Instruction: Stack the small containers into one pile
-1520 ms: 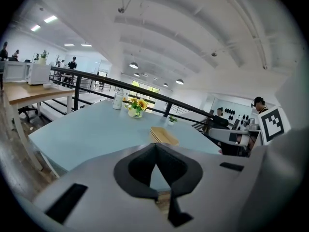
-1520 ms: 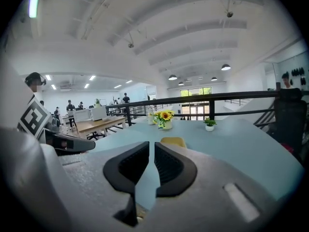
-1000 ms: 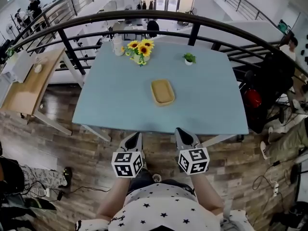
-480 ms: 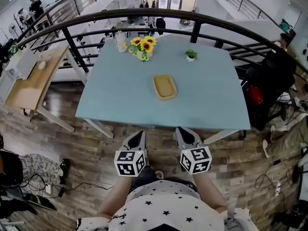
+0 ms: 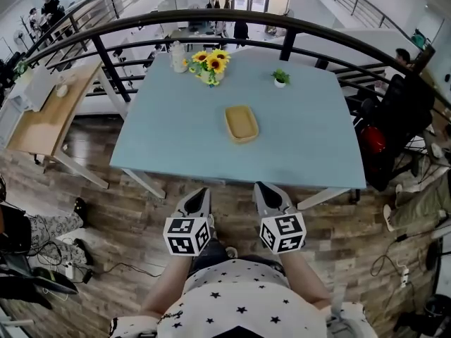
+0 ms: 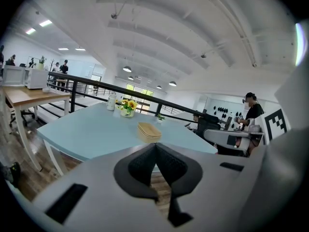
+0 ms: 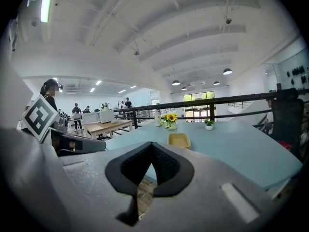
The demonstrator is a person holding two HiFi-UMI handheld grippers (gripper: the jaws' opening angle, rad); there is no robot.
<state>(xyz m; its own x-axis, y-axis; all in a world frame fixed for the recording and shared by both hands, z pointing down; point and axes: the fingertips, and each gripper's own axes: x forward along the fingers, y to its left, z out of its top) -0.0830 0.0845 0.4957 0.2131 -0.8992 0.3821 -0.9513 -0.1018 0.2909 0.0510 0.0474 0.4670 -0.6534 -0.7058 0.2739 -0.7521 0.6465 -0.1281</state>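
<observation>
A pile of small tan containers (image 5: 241,123) sits near the middle of the light blue table (image 5: 176,139). The same pile shows in the left gripper view (image 6: 148,131) and in the right gripper view (image 7: 179,140). My left gripper (image 5: 199,197) and right gripper (image 5: 266,193) are held side by side over the wooden floor, short of the table's near edge and well back from the pile. Both are shut with nothing between the jaws. The shut left gripper (image 6: 155,145) and right gripper (image 7: 152,144) point toward the table.
A vase of sunflowers (image 5: 209,65), a white bottle (image 5: 178,56) and a small potted plant (image 5: 280,78) stand along the table's far edge. A black railing (image 5: 232,20) curves behind it. A wooden desk (image 5: 39,115) is at left, a seated person (image 5: 412,83) at right.
The view has shifted slightly, so the table sits a little higher in the picture. Both grippers stay shut and side by side in front of me.
</observation>
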